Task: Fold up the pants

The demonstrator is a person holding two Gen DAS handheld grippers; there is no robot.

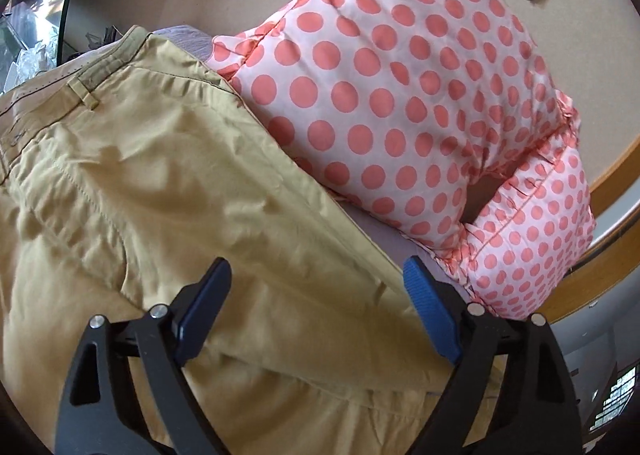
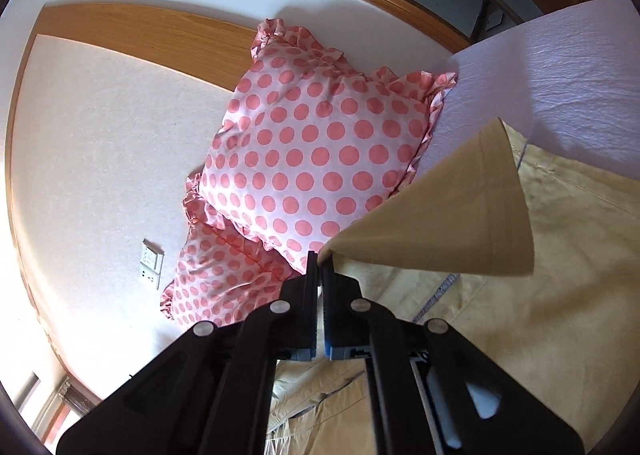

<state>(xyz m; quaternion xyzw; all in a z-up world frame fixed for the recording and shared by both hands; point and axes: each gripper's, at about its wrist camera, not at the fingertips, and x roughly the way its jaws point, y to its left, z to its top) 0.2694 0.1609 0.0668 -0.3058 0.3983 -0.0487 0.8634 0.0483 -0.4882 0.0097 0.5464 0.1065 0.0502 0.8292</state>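
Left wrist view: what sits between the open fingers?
In the left wrist view, the left gripper is open, and only tan pants fabric lies between its fingers, unpinched.

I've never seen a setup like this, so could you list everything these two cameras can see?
pants: one, tan, spread on the bed; a hem corner is lifted
pillows: two, white with coral dots, ruffled, stacked against the wall beside the pants
bed sheet: one, pale lavender, under the pants
wall sockets: two plates, white, on the wall near the pillows
wood trim: orange-brown, framing the wall panel
left claw: black with blue pads, open, over the pants
right claw: black with blue pads, shut on the hem corner
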